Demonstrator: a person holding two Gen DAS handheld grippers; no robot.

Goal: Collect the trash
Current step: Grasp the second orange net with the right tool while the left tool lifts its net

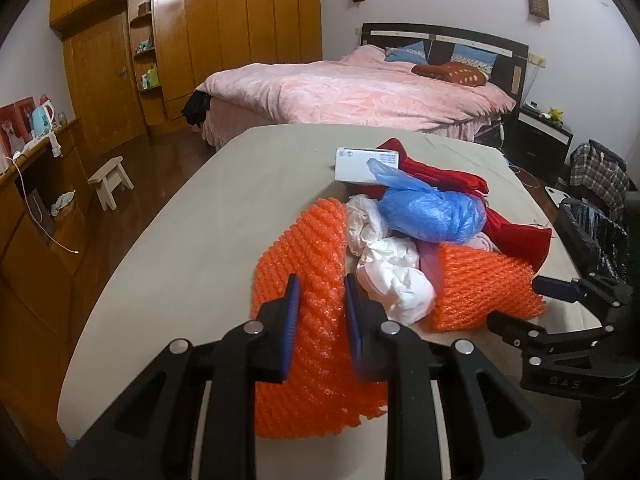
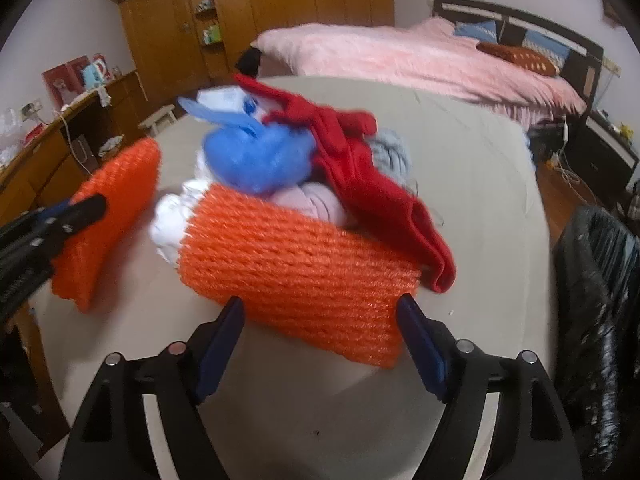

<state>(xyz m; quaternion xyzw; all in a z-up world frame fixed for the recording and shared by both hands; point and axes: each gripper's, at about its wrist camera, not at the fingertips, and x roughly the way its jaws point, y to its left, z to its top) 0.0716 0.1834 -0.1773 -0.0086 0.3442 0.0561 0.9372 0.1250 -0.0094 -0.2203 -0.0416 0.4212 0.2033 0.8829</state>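
Left gripper [image 1: 320, 300]: we have its jaws drawn close on a fold of the left orange foam net [image 1: 316, 344], which bulges up between the blue pads; we read that as a pinch.
Left net: it lies on the grey table [image 1: 168, 264], at the left edge of the pile.
Pile, middle: crumpled white plastic [image 1: 392, 276], a blue plastic bag [image 1: 432, 216] on top, a white box [image 1: 360, 166] behind, red cloth [image 1: 512, 236] draped to the right.
Right orange foam net [image 2: 304, 268]: it lies at the near right of the pile, touching the white plastic and the red cloth.
Right gripper [image 2: 320, 316]: we hold its jaws spread wide, one on either side of the net's near end, pads not pressing.
Bin [image 2: 600, 300]: a black-lined bin stands just off the table's right edge.
Step in hand: we judge it an early pickup, most trash not yet collected.
Next move: we would close the right jaws on the net without snagging the red cloth, then carry it to the bin.
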